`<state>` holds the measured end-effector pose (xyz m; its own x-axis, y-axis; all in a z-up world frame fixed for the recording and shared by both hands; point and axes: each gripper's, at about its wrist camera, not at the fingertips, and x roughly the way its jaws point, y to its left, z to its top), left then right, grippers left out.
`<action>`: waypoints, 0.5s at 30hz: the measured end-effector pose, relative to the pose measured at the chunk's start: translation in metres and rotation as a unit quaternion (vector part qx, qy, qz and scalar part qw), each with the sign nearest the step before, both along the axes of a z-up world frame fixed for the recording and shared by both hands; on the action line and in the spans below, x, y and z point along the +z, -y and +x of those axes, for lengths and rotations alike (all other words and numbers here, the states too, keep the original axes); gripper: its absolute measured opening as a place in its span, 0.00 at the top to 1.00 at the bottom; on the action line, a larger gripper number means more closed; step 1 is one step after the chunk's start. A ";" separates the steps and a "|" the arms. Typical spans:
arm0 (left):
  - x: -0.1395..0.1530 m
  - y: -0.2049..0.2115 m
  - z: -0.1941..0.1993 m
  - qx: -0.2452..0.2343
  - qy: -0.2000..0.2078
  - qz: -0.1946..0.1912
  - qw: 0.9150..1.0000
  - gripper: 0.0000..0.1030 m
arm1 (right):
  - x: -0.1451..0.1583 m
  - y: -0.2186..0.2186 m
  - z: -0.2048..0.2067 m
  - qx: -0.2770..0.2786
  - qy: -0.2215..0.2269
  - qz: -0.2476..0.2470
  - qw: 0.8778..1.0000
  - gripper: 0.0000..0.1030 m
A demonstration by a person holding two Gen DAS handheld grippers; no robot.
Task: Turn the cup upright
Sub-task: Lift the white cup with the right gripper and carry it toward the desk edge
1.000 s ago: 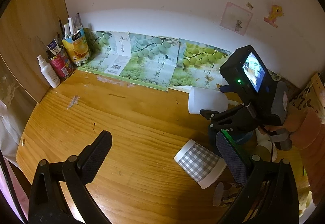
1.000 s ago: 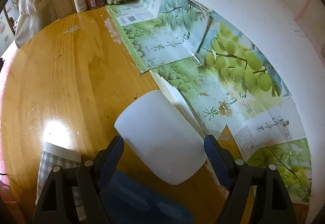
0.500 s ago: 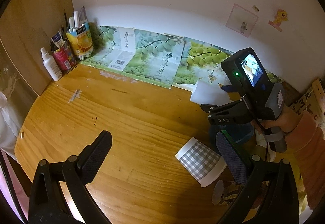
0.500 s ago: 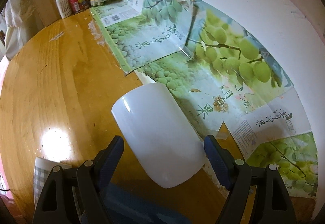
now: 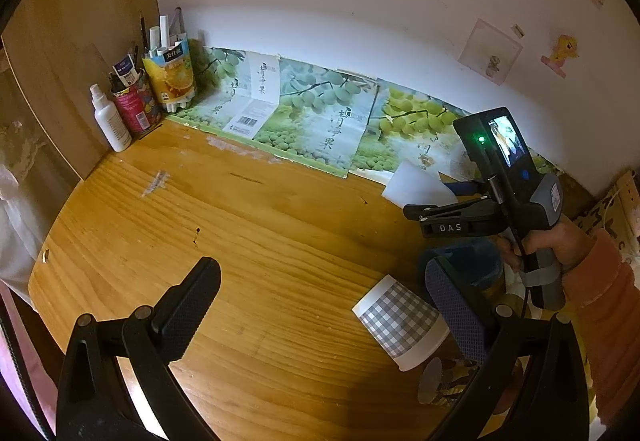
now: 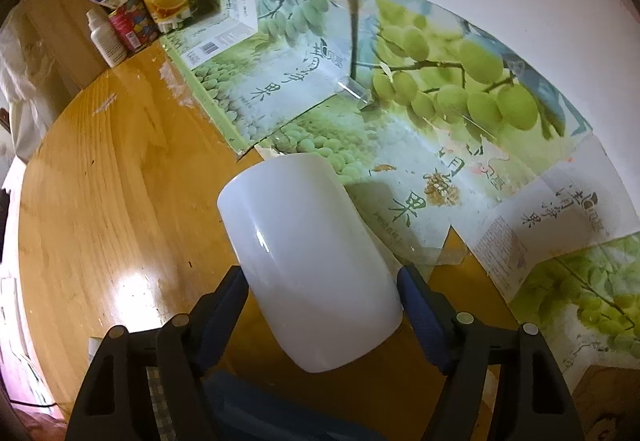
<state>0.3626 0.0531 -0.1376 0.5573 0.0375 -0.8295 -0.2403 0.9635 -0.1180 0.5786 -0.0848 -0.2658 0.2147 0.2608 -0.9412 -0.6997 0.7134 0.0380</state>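
My right gripper (image 6: 322, 293) is shut on a plain white cup (image 6: 308, 265) and holds it tilted in the air above the wooden table (image 6: 104, 185), closed base pointing away, mouth toward the camera. The same cup (image 5: 418, 185) and right gripper (image 5: 440, 201) show in the left wrist view at right, near the grape posters. A grey checked paper cup (image 5: 400, 321) lies on its side on the table by my left gripper's right finger. My left gripper (image 5: 320, 301) is open and empty, low over the table's front.
Grape-print posters (image 5: 320, 117) lie along the white wall. A spray bottle (image 5: 110, 117), a red can and a juice carton with pens (image 5: 170, 75) stand in the back left corner. A dark blue item (image 5: 472, 261) sits under the right gripper. Clutter fills the right edge.
The right gripper has lifted the white cup higher and tipped it, its base swinging up and toward the wall. The left gripper has drawn back a little; the checked cup has not moved.
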 end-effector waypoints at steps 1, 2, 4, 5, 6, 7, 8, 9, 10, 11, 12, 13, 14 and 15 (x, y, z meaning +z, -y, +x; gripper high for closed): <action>0.000 0.000 0.000 0.000 0.001 0.000 1.000 0.01 | 0.000 0.000 0.000 -0.002 -0.004 0.000 1.000 0.26; 0.001 -0.001 0.000 0.001 0.001 -0.001 1.000 0.01 | 0.000 0.001 0.001 -0.005 -0.009 0.000 1.000 0.26; 0.002 -0.002 0.000 0.002 0.002 -0.002 1.000 0.01 | 0.000 0.002 0.003 -0.014 -0.021 0.001 1.000 0.27; 0.002 -0.002 0.000 0.003 0.002 -0.001 1.000 0.01 | 0.000 0.003 0.004 -0.019 -0.028 0.000 0.999 0.27; 0.003 -0.002 0.000 0.003 0.002 -0.001 1.000 0.01 | 0.000 0.004 0.005 -0.024 -0.033 0.000 0.999 0.27; 0.003 -0.001 0.000 0.004 0.002 0.002 1.000 0.01 | 0.000 0.005 0.005 -0.029 -0.038 -0.001 0.999 0.27; 0.004 -0.001 0.000 0.005 0.003 0.003 1.000 0.01 | 0.001 0.006 0.006 -0.034 -0.041 -0.002 0.999 0.27; 0.005 -0.001 -0.001 0.004 0.004 0.004 1.000 0.01 | 0.002 0.007 0.006 -0.040 -0.044 -0.001 0.998 0.27; 0.006 0.000 -0.001 0.003 0.005 0.004 1.000 0.01 | 0.003 0.009 0.006 -0.046 -0.048 0.000 0.998 0.27; 0.007 0.000 -0.002 0.003 0.006 0.004 1.000 0.01 | 0.004 0.010 0.006 -0.053 -0.052 0.001 0.997 0.27; 0.008 0.000 -0.002 0.003 0.007 0.004 1.000 0.01 | 0.006 0.012 0.006 -0.059 -0.055 0.003 0.997 0.27; 0.010 0.001 -0.002 0.003 0.008 0.004 1.000 0.01 | 0.007 0.013 0.006 -0.065 -0.058 0.005 0.996 0.27; 0.011 0.002 -0.003 0.002 0.009 0.004 1.000 0.01 | 0.010 0.015 0.006 -0.072 -0.060 0.009 0.996 0.27; 0.012 0.002 -0.003 0.000 0.011 0.004 1.000 0.01 | 0.013 0.017 0.006 -0.078 -0.063 0.012 0.995 0.27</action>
